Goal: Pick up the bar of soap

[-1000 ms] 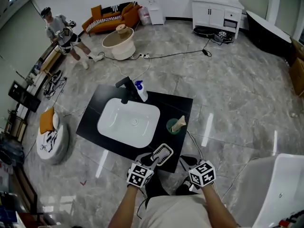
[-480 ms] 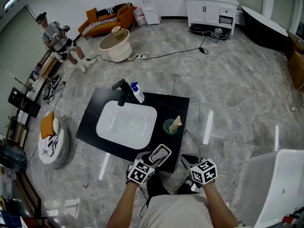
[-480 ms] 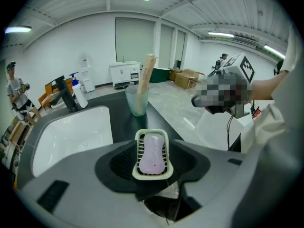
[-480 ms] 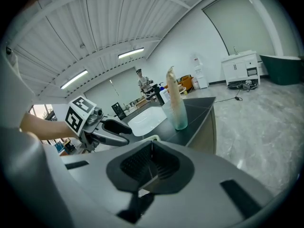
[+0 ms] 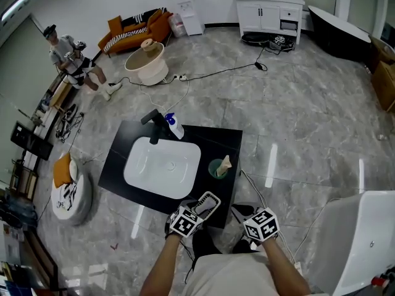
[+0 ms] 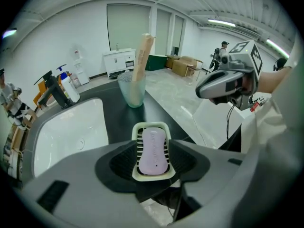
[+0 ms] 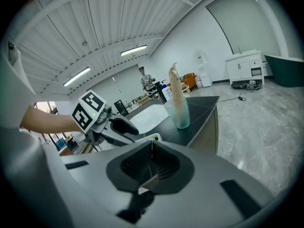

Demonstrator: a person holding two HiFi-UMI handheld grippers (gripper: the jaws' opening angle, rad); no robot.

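Note:
A pale lilac bar of soap (image 6: 153, 151) lies in a cream ribbed dish (image 6: 151, 126) at the near edge of the black counter (image 5: 228, 142). My left gripper (image 6: 153, 163) points steeply down over it. Its jaws have just been opening and now stand wide, with the dish and soap framed between the pads, which do not press on either. From the head view the dish (image 5: 208, 203) sits just beyond the left marker cube (image 5: 185, 222). My right gripper (image 7: 151, 163) is shut on nothing, held beside the counter to the right of the left one.
A white basin (image 5: 162, 166) with a black faucet (image 5: 154, 126) and a blue-capped bottle (image 5: 173, 126) fills the counter's left. A green cup (image 5: 217, 168) holding a beige item stands behind the dish. A person (image 5: 69, 57) stands far left; a white tub (image 5: 364, 239) is at the right.
The left gripper has dipped and tilted a little toward the soap dish. The right gripper has kept its place. The head view has shifted slightly.

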